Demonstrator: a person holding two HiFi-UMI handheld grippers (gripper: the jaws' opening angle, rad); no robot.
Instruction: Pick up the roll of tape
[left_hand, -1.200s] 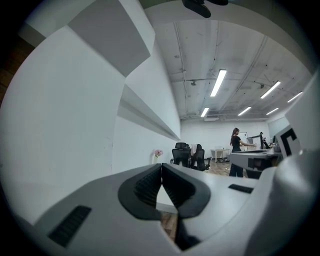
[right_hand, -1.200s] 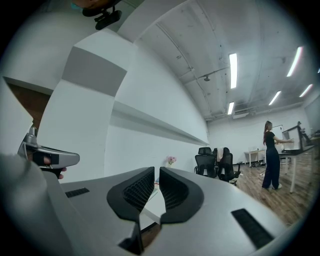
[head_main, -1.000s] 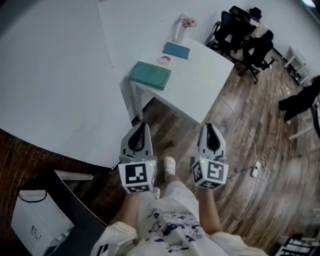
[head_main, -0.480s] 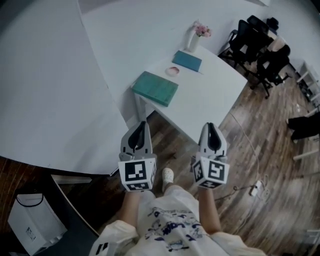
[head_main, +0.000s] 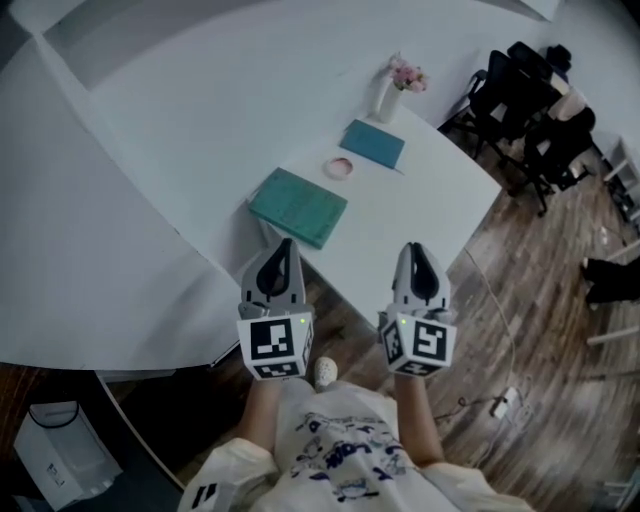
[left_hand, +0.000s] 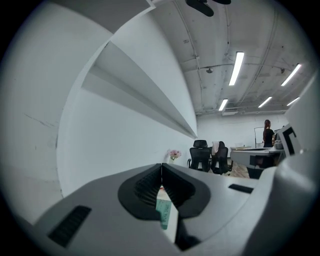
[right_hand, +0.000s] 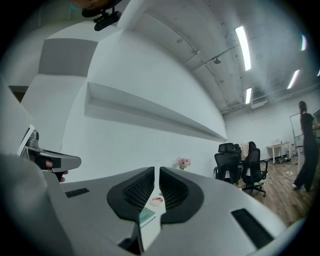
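The roll of tape (head_main: 340, 167) is a small pinkish ring lying flat on the white table (head_main: 420, 215), between a teal book (head_main: 298, 206) and a blue book (head_main: 372, 144). My left gripper (head_main: 283, 245) and right gripper (head_main: 414, 248) are held side by side, level, short of the table's near edge and well short of the tape. Both are shut with nothing in them. In the right gripper view the tape (right_hand: 157, 200) shows low through the narrow slit of the right gripper (right_hand: 156, 168). The left gripper (left_hand: 161, 165) looks at the teal book (left_hand: 164, 210).
A vase of pink flowers (head_main: 397, 85) stands at the table's far end by the white wall. Black office chairs (head_main: 535, 110) stand at the upper right on the wood floor. A white bag (head_main: 55, 455) sits at the lower left. A cable and plug strip (head_main: 497, 405) lie on the floor at the right.
Both grippers have been carried forward toward the table, still side by side and shut. The table and tape have come nearer and sit lower in the head view.
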